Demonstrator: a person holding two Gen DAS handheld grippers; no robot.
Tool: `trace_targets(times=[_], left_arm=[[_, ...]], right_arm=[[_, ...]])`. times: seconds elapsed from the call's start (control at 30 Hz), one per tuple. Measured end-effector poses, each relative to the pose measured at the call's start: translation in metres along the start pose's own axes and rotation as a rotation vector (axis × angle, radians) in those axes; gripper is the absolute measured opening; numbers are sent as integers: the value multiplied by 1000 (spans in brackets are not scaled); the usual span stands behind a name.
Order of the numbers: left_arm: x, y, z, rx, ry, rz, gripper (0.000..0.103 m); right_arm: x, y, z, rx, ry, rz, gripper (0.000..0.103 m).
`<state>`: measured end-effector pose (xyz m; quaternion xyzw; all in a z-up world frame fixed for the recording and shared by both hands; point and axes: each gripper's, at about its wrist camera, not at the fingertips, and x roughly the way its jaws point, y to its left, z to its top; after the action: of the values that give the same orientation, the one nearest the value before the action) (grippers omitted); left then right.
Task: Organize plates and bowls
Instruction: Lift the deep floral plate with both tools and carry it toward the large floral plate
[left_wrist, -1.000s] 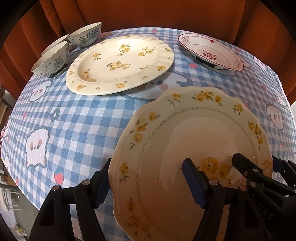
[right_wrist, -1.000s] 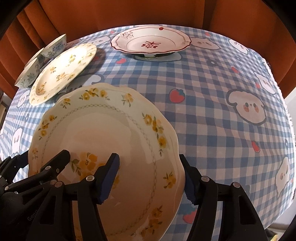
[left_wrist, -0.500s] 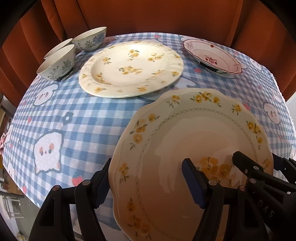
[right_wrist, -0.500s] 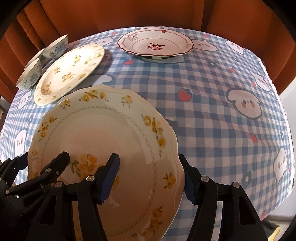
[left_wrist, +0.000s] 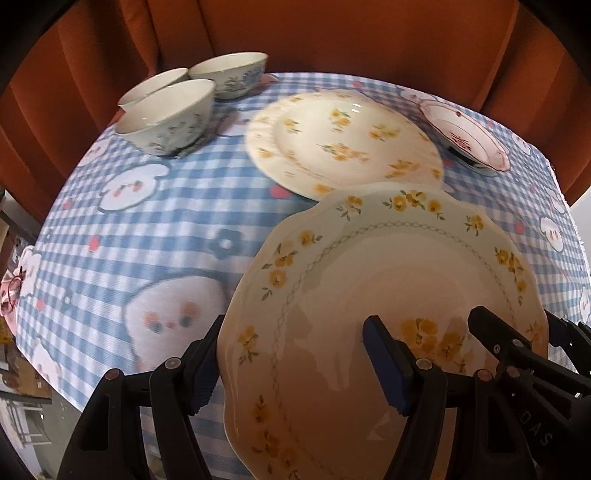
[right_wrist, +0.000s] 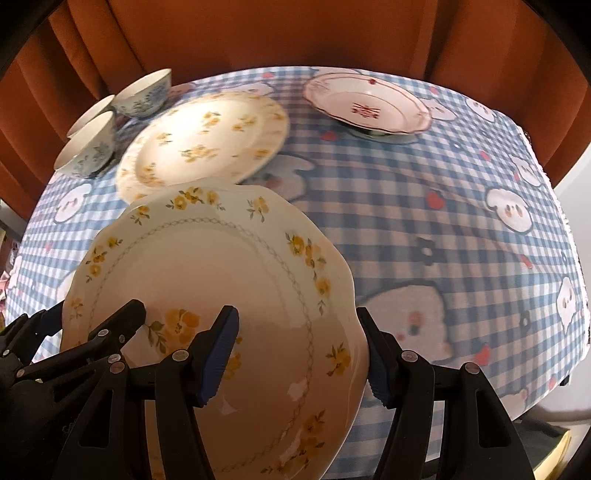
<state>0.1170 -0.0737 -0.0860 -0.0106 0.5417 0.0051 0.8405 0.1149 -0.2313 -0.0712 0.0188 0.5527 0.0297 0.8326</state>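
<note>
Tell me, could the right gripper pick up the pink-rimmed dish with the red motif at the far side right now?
Probably not: the right gripper is clamped on the scalloped yellow-flowered plate, shared with the left gripper. The pink-rimmed dish itself sits uncovered.

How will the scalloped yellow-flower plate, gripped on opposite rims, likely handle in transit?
The scalloped plate looks rigid and breakable. Its glossy glaze could let it slip between the left gripper and right gripper, which pinch only its rim.
</note>
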Motion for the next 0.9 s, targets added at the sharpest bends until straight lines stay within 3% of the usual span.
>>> trace_targets(times=[0.9], left_arm=[[18, 161, 14, 25, 33, -3, 73]], right_arm=[[26, 164, 11, 22, 34, 5, 66]])
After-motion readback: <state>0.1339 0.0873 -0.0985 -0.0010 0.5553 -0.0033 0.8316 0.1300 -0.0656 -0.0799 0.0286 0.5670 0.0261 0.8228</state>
